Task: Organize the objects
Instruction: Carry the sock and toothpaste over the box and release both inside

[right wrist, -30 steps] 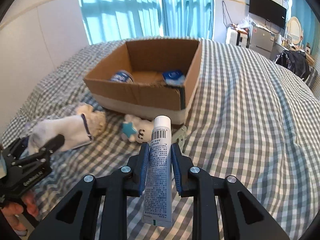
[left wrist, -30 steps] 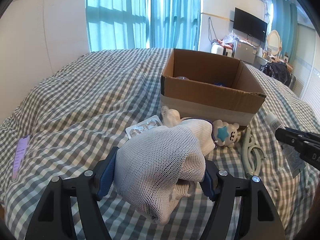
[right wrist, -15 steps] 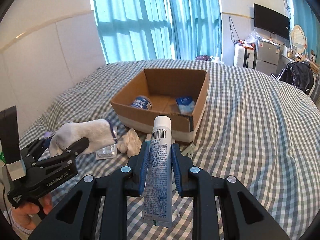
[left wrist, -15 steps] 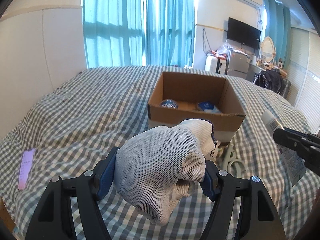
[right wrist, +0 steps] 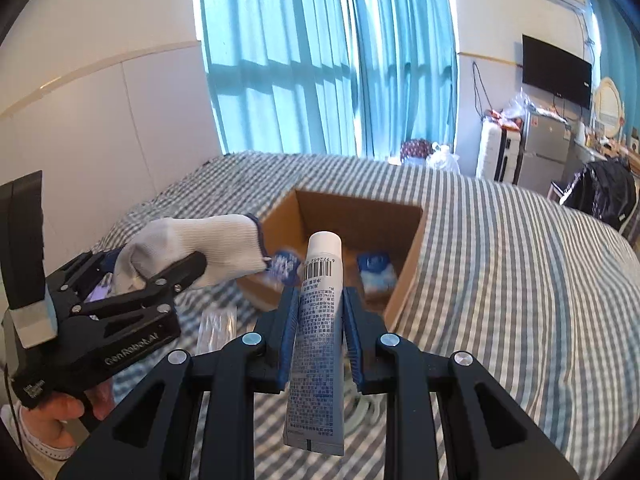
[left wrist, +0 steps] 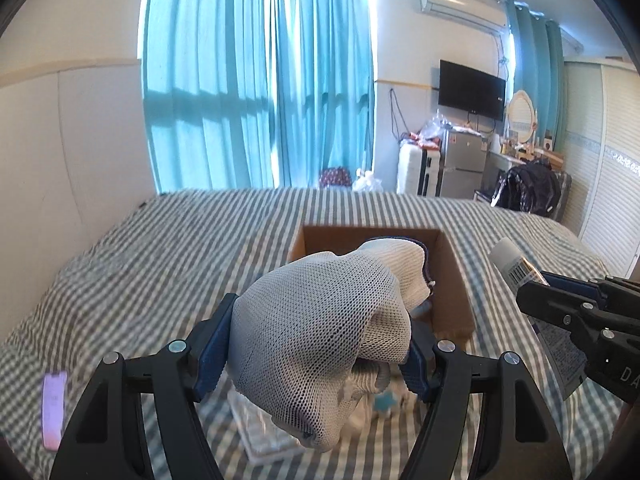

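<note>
Each camera sits just behind its own hand-held gripper and looks forward along the two fingers, above the bed (left wrist: 168,264) and facing the blue curtains (left wrist: 260,92). The left view has the left hand-held gripper (left wrist: 316,344) very near at the bottom edge; the right view has the right hand-held gripper (right wrist: 320,328) the same way. Both views share the cardboard box (right wrist: 404,280), the curtains and the television (right wrist: 556,76), and each one sees the other gripper at its side.
</note>
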A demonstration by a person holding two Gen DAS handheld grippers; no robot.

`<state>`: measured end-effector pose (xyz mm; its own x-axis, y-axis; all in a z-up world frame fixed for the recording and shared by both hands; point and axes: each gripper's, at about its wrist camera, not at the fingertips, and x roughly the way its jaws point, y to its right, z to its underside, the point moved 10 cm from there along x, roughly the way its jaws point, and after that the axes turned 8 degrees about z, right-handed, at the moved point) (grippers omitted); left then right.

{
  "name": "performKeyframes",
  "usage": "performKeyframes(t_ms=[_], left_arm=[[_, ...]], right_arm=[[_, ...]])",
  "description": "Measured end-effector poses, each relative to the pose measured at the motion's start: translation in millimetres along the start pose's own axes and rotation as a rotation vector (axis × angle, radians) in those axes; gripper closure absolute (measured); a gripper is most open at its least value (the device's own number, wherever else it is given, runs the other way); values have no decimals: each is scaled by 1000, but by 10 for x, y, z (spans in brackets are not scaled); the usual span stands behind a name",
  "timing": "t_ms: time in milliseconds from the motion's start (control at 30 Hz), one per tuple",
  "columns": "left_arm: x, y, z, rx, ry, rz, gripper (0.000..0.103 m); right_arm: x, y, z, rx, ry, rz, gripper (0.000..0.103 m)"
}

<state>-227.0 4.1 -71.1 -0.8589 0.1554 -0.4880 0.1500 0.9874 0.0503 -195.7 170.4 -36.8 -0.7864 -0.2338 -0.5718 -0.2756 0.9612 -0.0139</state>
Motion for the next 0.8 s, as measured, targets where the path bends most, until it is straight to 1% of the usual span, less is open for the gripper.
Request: performKeyframes(t_ms=[100, 200, 333, 433, 567, 700, 800], left_arm=[[185, -22, -182, 4, 17, 1, 30], [403, -66, -283, 6, 14, -7, 30], [729, -150, -354, 1, 2, -23, 30], [956, -187, -353, -4, -8, -22, 30], [1284, -182, -261, 12, -37, -33, 30], [1482, -116, -118, 52, -68, -34, 30], [1574, -92, -8, 64, -90, -34, 30]], right_arm=[[127, 17, -226, -4, 16, -1, 81], [336, 27, -414, -8, 25, -3, 81], [682, 69, -596, 0, 17, -11, 81], [966, 108, -659, 11, 4, -16, 81], [1334, 103, -604, 11, -33, -22, 81], [1617, 142, -404, 34, -82, -42, 81], [1769, 220, -228, 19, -111, -4, 81]])
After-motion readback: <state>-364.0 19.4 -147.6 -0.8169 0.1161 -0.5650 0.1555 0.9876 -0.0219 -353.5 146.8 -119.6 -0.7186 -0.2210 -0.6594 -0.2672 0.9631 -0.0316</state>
